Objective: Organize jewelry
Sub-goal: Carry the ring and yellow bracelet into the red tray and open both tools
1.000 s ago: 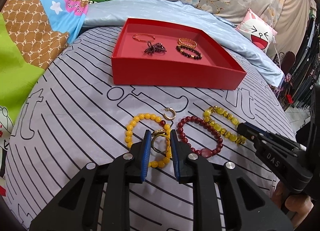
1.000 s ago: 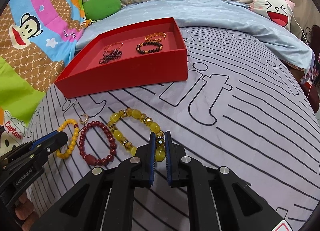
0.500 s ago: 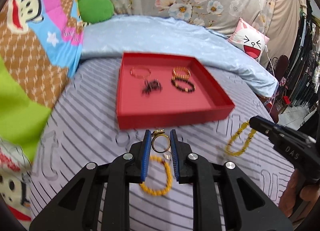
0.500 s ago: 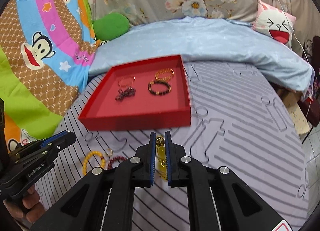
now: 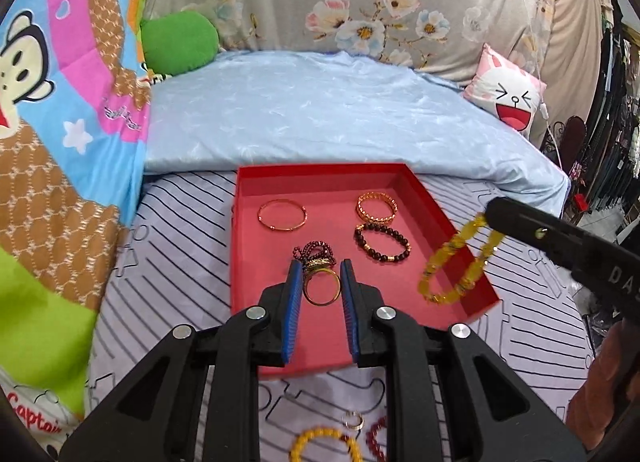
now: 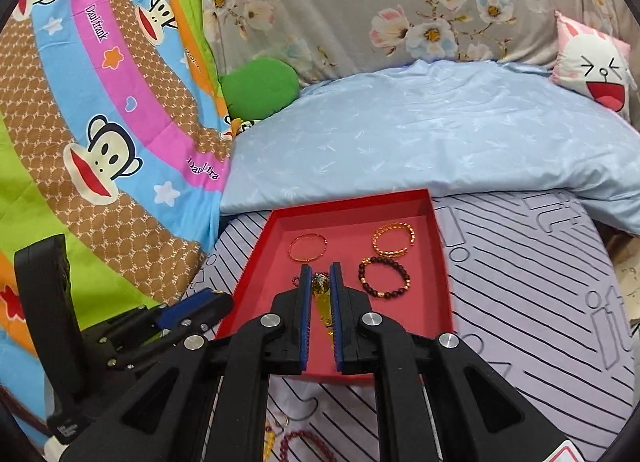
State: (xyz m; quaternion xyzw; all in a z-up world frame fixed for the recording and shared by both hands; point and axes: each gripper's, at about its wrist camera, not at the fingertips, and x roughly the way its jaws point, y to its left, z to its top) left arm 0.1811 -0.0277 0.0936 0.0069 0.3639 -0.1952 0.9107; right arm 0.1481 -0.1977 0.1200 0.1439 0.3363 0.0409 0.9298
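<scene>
Left wrist view shows the left hand-held gripper [image 5: 320, 282] clenched on a gold ring [image 5: 321, 289], pinched by its band between the blue pads and held over the near part of the red tray [image 5: 476, 286]. The ring is small, stiff and slick, so a grip across the band suits it; a loose one would let it twist or pop out.

To the right, the right hand-held gripper [image 5: 490, 214] grasps a yellow bead bracelet [image 5: 456, 262], which dangles as a limp loop over the tray's right edge. It looks light and floppy, strung beads that swing freely, so it is best lowered slowly and let fall into a coil. From the right wrist view the bracelet [image 6: 322, 300] is mostly hidden between the pads [image 6: 306, 318], only a sliver of amber showing.

Already lying in the tray are a thin gold bangle [image 5: 282, 215], a woven gold bracelet [image 5: 377, 206], a dark bead bracelet [image 5: 383, 243] and a dark red chain [image 5: 314, 253], the last partly covered by the ring and pads. On the striped bedspread [image 5: 168, 262], at the bottom edge, an orange bead bracelet [image 5: 324, 444], a red bead bracelet [image 5: 376, 438] and what may be a small earring [image 5: 353, 420] are cut off and hard to make out.
</scene>
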